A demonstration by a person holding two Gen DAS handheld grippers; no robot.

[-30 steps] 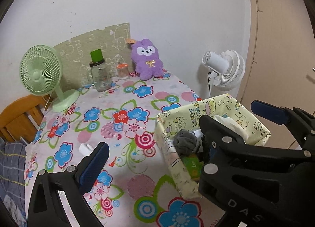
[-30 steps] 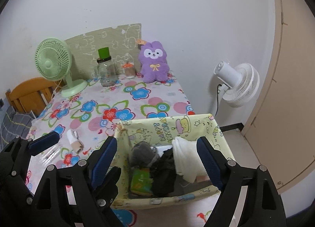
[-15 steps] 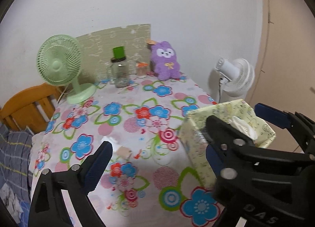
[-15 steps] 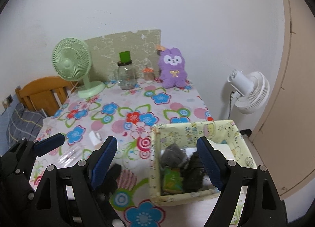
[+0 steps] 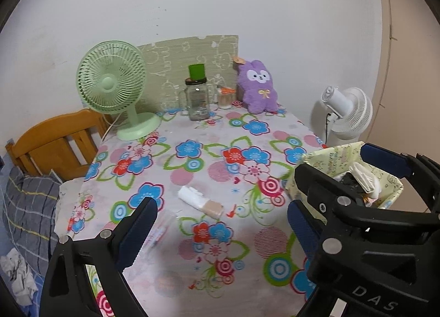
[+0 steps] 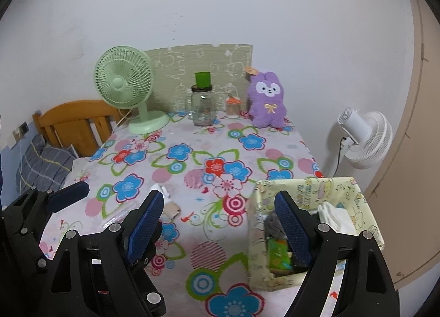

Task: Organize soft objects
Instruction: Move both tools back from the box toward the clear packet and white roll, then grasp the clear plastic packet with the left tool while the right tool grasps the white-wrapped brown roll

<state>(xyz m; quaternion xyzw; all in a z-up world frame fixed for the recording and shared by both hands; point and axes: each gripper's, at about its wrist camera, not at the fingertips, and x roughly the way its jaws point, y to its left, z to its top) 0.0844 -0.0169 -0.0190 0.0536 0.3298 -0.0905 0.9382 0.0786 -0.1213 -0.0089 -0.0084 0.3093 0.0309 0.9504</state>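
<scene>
At the far left, beside the surface (image 5: 192,262), a grey checked cushion (image 5: 27,201) lies next to a wooden chair (image 5: 55,138). On the flowered cloth, a green fan (image 5: 115,88) stands at the back left, then a glass jar (image 5: 196,99) with a green cup on it, and a purple plush rabbit (image 5: 258,86) against the wall.

The left hand-held gripper (image 5: 220,229) is spread wide and holds nothing. Just beyond its left finger lies a clear plastic wrapper (image 5: 159,231), and between its fingers, further away, a rolled white and beige sock (image 5: 199,201) lies loose on the cloth. The right hand-held gripper (image 6: 220,226) is also spread and empty.

At the right edge stands the yellow fabric box (image 6: 365,207), which already contains a grey piece, a dark piece, a white cloth (image 6: 335,215) and a green item.

I judge that the step in hand is to go for the next soft thing, and the sock seems the likely one. The next move asks the nearest gripper to come down over the roll, close across its narrow side, and carry it into the box. The rabbit may follow.
</scene>
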